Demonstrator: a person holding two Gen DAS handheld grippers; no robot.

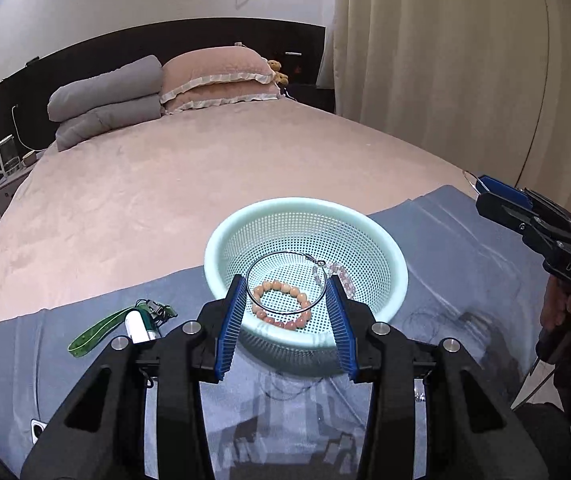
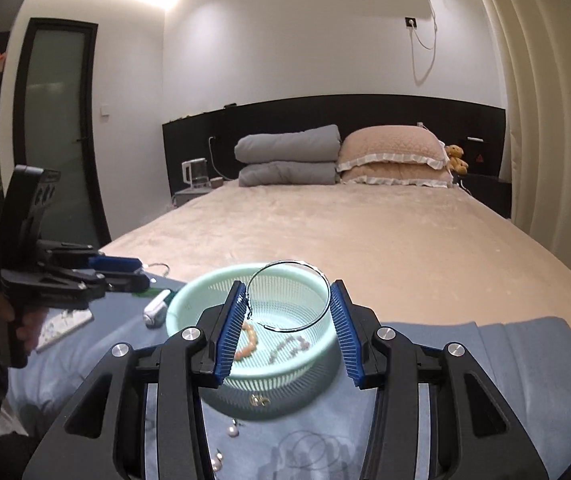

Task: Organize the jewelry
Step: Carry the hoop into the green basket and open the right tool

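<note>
A mint perforated basket point(image 1: 385, 256) point(image 2: 181, 312) stands on a grey-blue cloth on the bed. In it lie a peach bead bracelet point(image 1: 281, 304) point(image 2: 250, 340), a clear bead bracelet point(image 1: 339, 274) point(image 2: 289, 346) and, in the left wrist view, a thin wire hoop point(image 1: 285, 283). My left gripper point(image 1: 287, 292) is open and empty just above the basket's near rim. My right gripper point(image 2: 287, 300) holds its fingers wide apart over the basket, and a thin wire hoop point(image 2: 289, 296) stretches between its pads, touching both. Earrings and pearls point(image 2: 232, 431) lie on the cloth near the basket.
A green strap point(image 1: 97, 332) and a white tube point(image 1: 137, 326) point(image 2: 156, 309) lie left of the basket. A thin dark cord point(image 1: 425, 320) lies on the cloth to its right. Folded grey quilts point(image 2: 289, 156) and pink pillows point(image 2: 395, 156) sit at the headboard.
</note>
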